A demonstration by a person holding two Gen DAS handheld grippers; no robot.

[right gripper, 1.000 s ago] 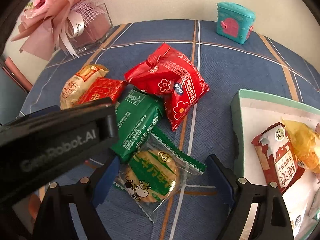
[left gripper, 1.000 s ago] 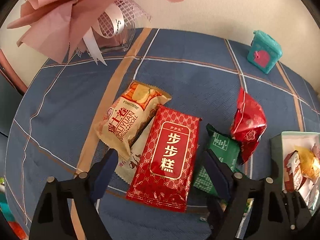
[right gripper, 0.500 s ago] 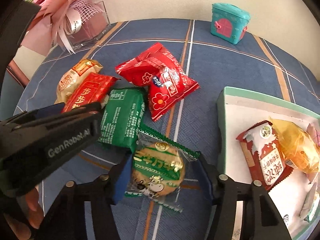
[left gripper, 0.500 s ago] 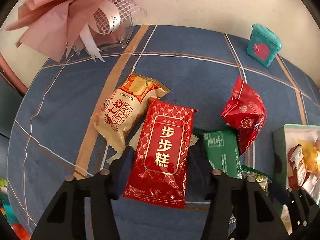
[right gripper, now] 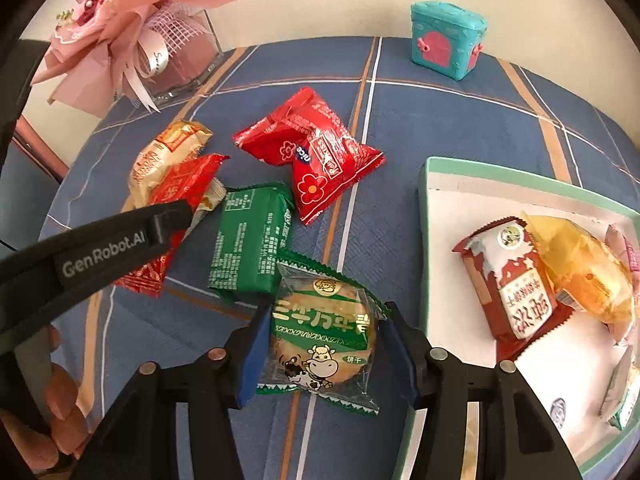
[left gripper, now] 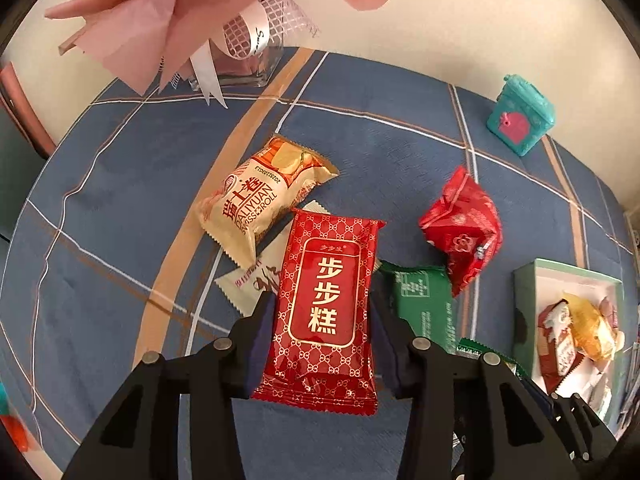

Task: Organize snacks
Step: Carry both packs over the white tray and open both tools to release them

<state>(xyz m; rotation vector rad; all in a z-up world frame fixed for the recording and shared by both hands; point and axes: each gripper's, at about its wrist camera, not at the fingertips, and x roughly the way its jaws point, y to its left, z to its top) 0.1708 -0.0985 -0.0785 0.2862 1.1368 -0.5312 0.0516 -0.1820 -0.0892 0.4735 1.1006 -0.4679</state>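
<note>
My left gripper (left gripper: pixel 322 320) is shut on the red patterned cake packet (left gripper: pixel 326 304), its pads pressing both long sides. My right gripper (right gripper: pixel 322 340) is shut on the clear green-edged cow biscuit packet (right gripper: pixel 322 328). On the blue cloth lie a cream Swiss roll packet (left gripper: pixel 260 200), a white sachet (left gripper: pixel 256 280) partly under the red packet, a green packet (right gripper: pixel 248 240) and a crumpled red flower packet (right gripper: pixel 312 156). The mint-rimmed white box (right gripper: pixel 428 208) at the right holds several snacks.
A pink bouquet in a glass vase (right gripper: pixel 132 40) stands at the back left. A teal toy chest (right gripper: pixel 448 38) stands at the back. The left gripper's body (right gripper: pixel 92 256) crosses the right wrist view at the left. The table edge curves at the left.
Both grippers have closed from wide open onto their packets: the left on the red cake packet, the right on the cow biscuit packet. Both moved forward over them.
</note>
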